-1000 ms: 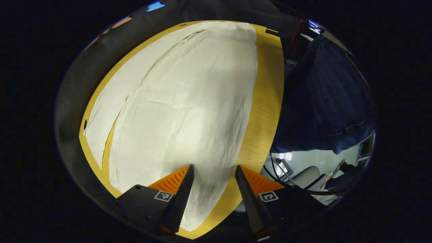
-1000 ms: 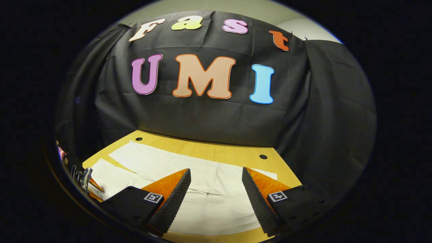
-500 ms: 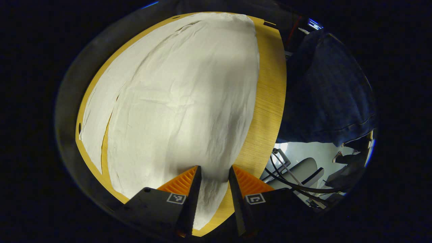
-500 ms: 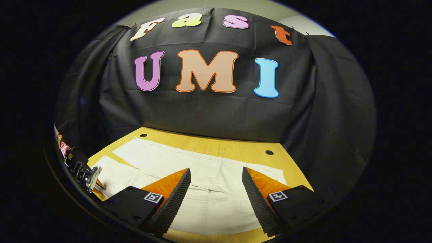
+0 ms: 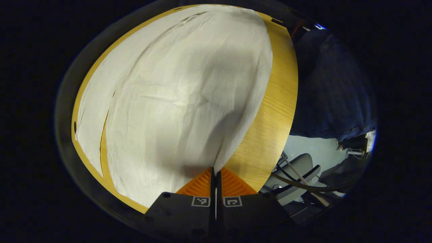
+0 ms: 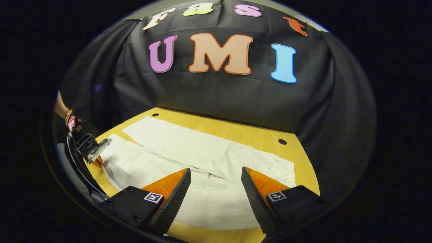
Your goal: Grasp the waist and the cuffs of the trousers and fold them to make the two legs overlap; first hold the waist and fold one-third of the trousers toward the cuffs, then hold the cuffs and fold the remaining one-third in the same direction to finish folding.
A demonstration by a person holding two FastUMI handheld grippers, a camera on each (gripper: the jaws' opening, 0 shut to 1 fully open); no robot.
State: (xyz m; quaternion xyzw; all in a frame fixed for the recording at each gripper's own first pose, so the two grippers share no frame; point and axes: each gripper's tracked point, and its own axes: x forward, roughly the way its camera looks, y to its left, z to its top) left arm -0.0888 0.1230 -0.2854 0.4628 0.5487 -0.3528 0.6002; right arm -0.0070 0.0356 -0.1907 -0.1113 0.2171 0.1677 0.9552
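trousers lie flat on the wooden table, filling the left gripper view's centre. left gripper pinches their near edge at lower centre, fingers together. right gripper hovers wide apart above them.

In the left gripper view the left gripper has its two fingers pressed together with a thin fold of the trousers pinched between them, the cloth rising off the worktop into the closed tips. In the right gripper view the right gripper has its fingers spread wide apart, hovering above the trousers near the waist end without touching the cloth. The same view shows the left gripper at the far left edge, gripping the cuff end, with the person's wrist above it wearing a bracelet
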